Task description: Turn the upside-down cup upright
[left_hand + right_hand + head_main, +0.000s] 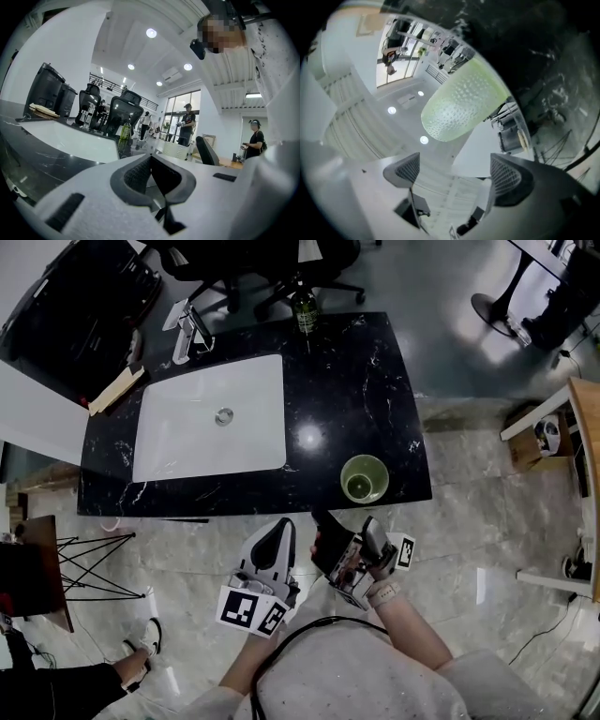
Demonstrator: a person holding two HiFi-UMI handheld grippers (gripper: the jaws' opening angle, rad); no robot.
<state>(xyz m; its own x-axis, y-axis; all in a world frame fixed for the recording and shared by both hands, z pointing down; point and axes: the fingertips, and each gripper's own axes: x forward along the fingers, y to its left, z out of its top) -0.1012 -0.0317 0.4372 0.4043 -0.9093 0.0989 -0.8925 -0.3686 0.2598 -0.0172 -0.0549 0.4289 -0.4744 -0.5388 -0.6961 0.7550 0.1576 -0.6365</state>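
Pale green translucent cup (364,478) stands mouth-up on the black marble counter (375,390). It is just ahead of the right gripper (328,531), slightly to its right, not touching it.

Right gripper: jaws spread wide, nothing between them.

Left gripper (278,526), close beside the right one: pads pressed together, empty.

Head view gives the cup's round rim and hollow interior. Only the right gripper view shows the fine dimpled texture of the cup's wall, beyond the open jaws. Left gripper view looks level along the counter to a green glass bottle (124,129) far ahead.
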